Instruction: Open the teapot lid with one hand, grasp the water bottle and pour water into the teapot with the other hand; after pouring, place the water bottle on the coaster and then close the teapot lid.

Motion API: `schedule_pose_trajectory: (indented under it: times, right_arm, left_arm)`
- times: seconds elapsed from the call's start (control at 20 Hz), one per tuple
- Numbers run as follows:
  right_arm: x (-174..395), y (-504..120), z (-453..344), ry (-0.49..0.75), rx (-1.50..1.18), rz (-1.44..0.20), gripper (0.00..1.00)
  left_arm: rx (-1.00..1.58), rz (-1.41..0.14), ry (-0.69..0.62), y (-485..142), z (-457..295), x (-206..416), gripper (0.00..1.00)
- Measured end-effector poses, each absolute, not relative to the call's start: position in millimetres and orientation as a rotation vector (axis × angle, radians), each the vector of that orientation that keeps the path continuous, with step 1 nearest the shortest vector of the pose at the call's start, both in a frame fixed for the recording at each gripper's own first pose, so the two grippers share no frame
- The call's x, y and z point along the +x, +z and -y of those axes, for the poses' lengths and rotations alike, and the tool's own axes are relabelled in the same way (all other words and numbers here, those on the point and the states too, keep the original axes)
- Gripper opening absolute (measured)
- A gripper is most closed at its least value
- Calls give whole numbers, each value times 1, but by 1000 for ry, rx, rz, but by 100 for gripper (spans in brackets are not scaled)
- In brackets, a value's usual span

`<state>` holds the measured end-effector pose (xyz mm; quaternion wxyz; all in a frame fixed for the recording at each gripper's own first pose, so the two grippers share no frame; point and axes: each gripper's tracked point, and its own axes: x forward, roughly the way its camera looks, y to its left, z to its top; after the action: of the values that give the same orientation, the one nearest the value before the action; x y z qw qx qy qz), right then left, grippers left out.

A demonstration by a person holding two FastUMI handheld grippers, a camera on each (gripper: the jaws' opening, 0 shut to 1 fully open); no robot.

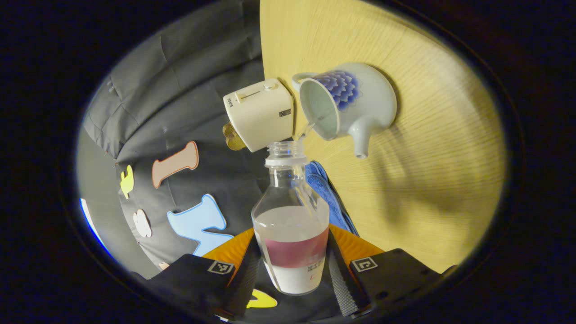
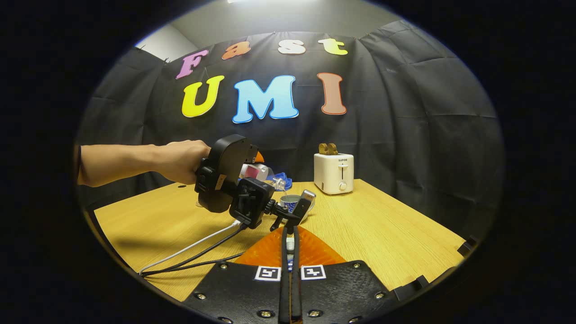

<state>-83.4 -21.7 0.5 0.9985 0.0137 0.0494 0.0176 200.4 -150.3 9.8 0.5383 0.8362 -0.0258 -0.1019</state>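
Observation:
My left gripper (image 1: 292,258) is shut on a clear water bottle (image 1: 292,225) with a pink and white label, uncapped and tipped over. A thin stream of water runs from its mouth into the open white teapot (image 1: 355,105) with a blue pattern, which stands lidless on the wooden table (image 1: 427,180). From the right gripper view, a hand holds that left gripper (image 2: 252,174) and the tilted bottle (image 2: 261,172) just above the teapot (image 2: 294,204). My right gripper (image 2: 290,234) sits pressed together on a thin white and blue piece, seemingly the teapot lid (image 2: 290,245).
A cream toaster (image 2: 334,173) with toast in it stands behind the teapot near the table's back edge. A blue cloth coaster (image 1: 324,189) lies beside the teapot. White and black cables (image 2: 193,252) trail across the table (image 2: 382,234) from the left gripper.

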Motion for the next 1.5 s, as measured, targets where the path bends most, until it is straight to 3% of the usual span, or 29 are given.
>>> schedule_pose_trajectory:
  times: [1.5]
  right_arm:
    - [-89, 5, 19, 44, -29, -70, 2]
  left_arm:
    - [2209, 112, -239, 21, 160, 203, 87]
